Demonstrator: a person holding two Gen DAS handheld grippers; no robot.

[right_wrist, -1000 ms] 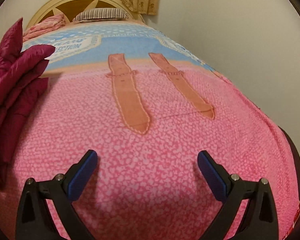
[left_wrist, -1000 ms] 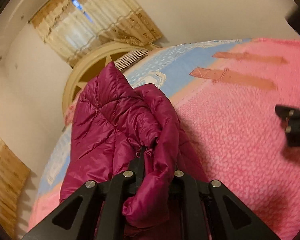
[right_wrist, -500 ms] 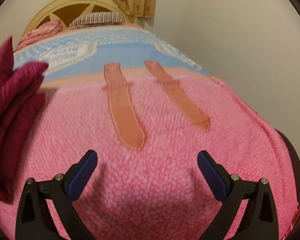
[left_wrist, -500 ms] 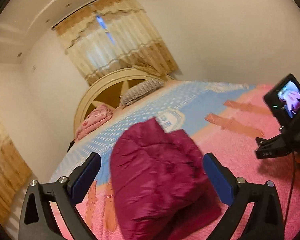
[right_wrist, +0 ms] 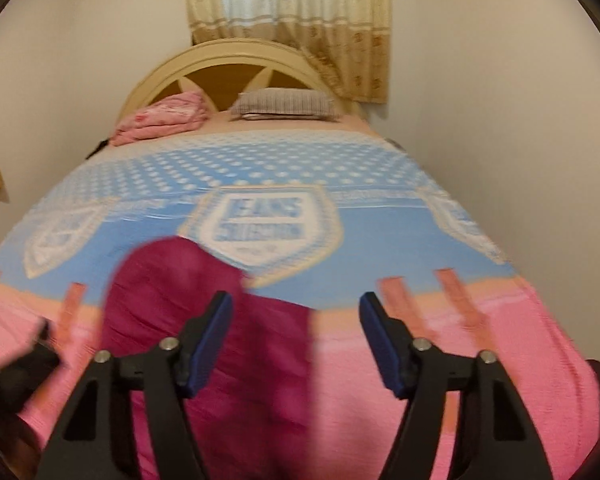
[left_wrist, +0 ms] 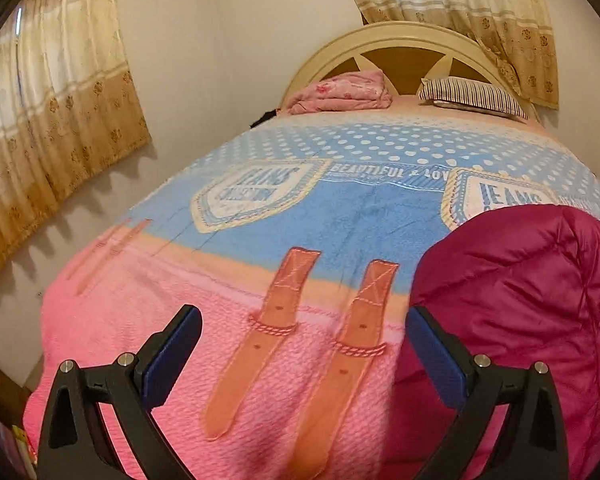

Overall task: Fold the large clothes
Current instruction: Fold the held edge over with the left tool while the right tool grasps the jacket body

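Since a second ago, when the left gripper (left_wrist: pixel 304 354) was clamping a fold of the jacket (left_wrist: pixel 540 300), it is now standing with fingers wide apart and nothing between them. Its jaws have just been opening, and the jacket is now lying free on the bed (left_wrist: pixel 140 320). In the left wrist view the jacket is sitting at about 3 o'clock as a bunched, puffy mound, touching the pink half of the cover, with its top edge reaching the blue half. Dropping it there is probably meant to leave bare cover around it for spreading and folding.

The right gripper (right_wrist: pixel 296 340) is pointing down toward the bed from above, with the jacket at about 8 o'clock under its left finger. Its jaws have just been closing and are now standing partly apart. No cloth is caught between the pads. That view is blurring, so finer detail is lost.

Both grippers are angling downward over the foot of the bed, toward the headboard (left_wrist: pixel 400 40) at 12 o'clock. Neither is touching the jacket. Folding proper looks not yet begun.
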